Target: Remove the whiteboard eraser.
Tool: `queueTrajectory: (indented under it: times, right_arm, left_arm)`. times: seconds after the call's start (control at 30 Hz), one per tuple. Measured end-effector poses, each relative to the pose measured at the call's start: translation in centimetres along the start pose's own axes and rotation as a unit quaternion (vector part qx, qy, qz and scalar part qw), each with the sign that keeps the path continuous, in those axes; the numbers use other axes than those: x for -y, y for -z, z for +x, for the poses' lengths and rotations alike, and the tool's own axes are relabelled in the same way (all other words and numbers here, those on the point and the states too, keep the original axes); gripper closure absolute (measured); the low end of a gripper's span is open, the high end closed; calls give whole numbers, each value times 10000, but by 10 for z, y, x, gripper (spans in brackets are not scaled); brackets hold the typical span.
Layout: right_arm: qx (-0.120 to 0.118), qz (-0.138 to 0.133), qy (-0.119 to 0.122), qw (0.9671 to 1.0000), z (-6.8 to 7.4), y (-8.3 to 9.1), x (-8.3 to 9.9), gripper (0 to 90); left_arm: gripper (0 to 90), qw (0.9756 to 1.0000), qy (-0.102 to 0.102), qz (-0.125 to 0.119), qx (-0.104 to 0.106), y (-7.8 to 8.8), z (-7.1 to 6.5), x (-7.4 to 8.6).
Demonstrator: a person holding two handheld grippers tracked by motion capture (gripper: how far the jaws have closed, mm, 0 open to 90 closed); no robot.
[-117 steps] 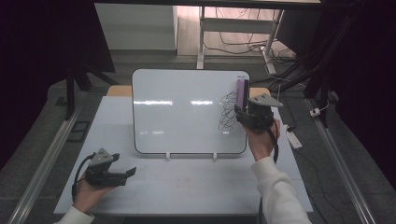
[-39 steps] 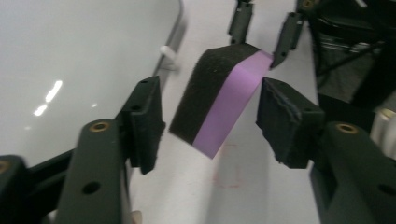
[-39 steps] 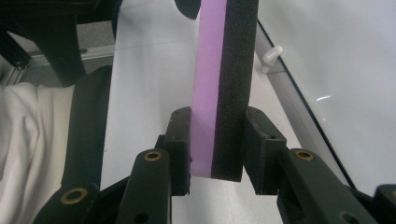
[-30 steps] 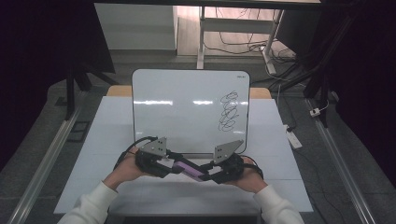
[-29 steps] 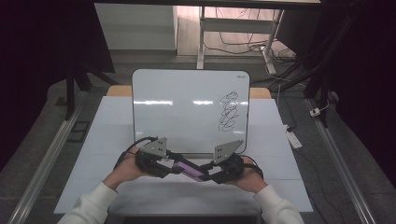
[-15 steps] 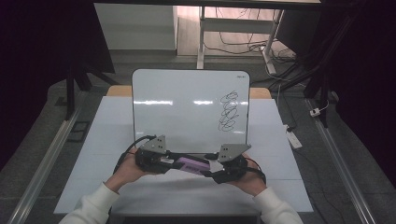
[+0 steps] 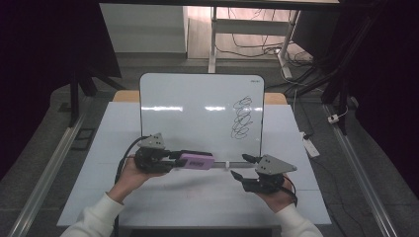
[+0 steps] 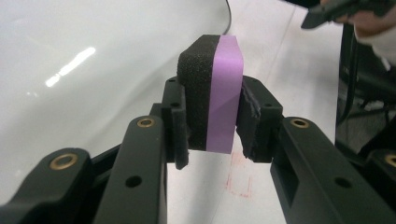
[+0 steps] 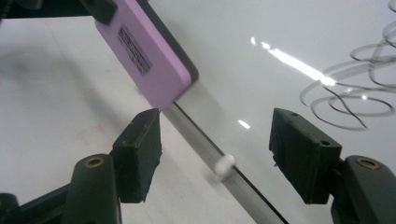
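We hold the left gripper clamped on a purple eraser, its black foam pad and smooth purple back squeezed between the two jaws. The eraser sticks out level toward the middle of the table, just in front of the lower edge of the whiteboard. The right gripper sits apart from it; its jaws have just been opening and stand wide with nothing between them, the eraser's free end a little beyond the tips. The whiteboard is glossy with rounded corners and leans up from a thin rail along its bottom edge, where a small white peg pokes out. A black scribble marks the board's right part; the left stretch is bare and shiny. In front of the board the matte white table lies open on both sides of our hands.
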State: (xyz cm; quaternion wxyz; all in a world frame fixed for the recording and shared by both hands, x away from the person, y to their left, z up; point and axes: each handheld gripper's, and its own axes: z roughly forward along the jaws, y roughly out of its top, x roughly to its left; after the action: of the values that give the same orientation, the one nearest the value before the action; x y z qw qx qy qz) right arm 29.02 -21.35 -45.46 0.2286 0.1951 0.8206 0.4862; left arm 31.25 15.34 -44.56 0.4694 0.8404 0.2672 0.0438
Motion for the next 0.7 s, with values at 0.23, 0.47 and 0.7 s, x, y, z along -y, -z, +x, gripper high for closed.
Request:
queueTrajectory:
  times: [0.23, 0.47, 0.7]
  right_arm:
    - [349, 125, 764, 9964, 24, -15, -12, 242]
    - [596, 261, 1362, 9885, 47, -36, -16, 224]
    - [768, 328, 1635, 9830, 55, -47, -15, 229]
  left_arm:
    - [650, 9997, 229, -62, 16, -3, 0, -2]
    - [650, 9987, 488, -87, 155, -14, -1, -7]
    - [650, 9975, 613, -64, 337, -31, -4, -15]
